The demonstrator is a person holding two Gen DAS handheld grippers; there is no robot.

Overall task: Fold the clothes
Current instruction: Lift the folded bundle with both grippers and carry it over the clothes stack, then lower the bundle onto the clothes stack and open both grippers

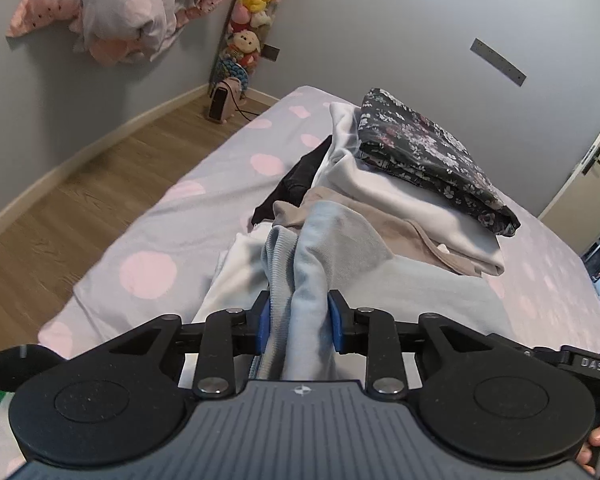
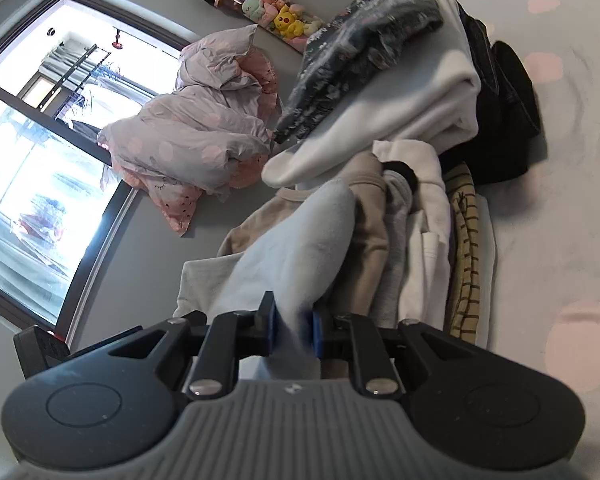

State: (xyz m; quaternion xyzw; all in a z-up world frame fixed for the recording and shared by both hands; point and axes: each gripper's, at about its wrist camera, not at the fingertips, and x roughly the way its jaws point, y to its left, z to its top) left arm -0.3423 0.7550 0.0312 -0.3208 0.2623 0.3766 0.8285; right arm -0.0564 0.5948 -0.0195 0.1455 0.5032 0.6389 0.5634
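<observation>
A light blue garment (image 1: pixel 332 240) hangs bunched between both grippers above the bed. My left gripper (image 1: pixel 299 326) is shut on its ribbed edge. My right gripper (image 2: pixel 294 330) is shut on another part of the same light blue garment (image 2: pixel 300 240). Behind it lies a pile of clothes: a dark floral folded piece (image 1: pixel 428 148) on top of a white one (image 1: pixel 400 196), a beige one (image 1: pixel 384 224) and a black one (image 1: pixel 300 176). In the right wrist view the pile also shows a yellow checked piece (image 2: pixel 466 248).
The bed has a grey sheet with pink dots (image 1: pixel 180 232). A crumpled duvet (image 2: pixel 188 128) lies on the floor by a large window (image 2: pixel 32 152). A small heater (image 1: pixel 224 102) and a column of plush toys (image 1: pixel 248 20) stand in the corner. Wooden floor (image 1: pixel 80 184) runs left of the bed.
</observation>
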